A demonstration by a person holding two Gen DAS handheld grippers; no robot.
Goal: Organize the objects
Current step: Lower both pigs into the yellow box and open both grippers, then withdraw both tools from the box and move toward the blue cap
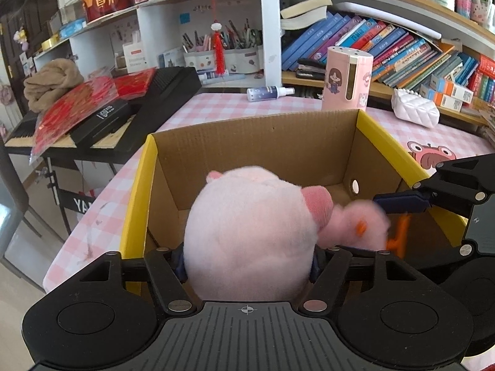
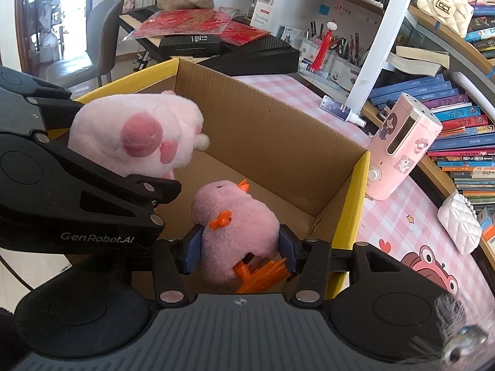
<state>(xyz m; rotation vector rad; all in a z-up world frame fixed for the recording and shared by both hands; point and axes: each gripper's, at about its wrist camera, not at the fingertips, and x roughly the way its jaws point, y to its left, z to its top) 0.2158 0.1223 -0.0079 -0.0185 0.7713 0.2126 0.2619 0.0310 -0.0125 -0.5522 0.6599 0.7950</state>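
Above the open cardboard box [image 2: 278, 130], the left gripper [image 1: 247, 259] clamps the pink pig plush [image 1: 250, 235] and the right gripper [image 2: 238, 247] clamps the pink duck plush [image 2: 235, 225]; both likely light, soft, compressible, best gripped mid-body.

My left wrist camera looked forward along its jaws, close above the near edge of the cardboard box [image 1: 256, 142], facing the bookshelf [image 1: 386, 46]. My right wrist camera sat equally close at the box's [image 2: 278, 123] right side, angled left toward the keyboard [image 2: 145, 15]. Both views shared the box interior, both plush toys and the pink checked desk [image 1: 216, 105]
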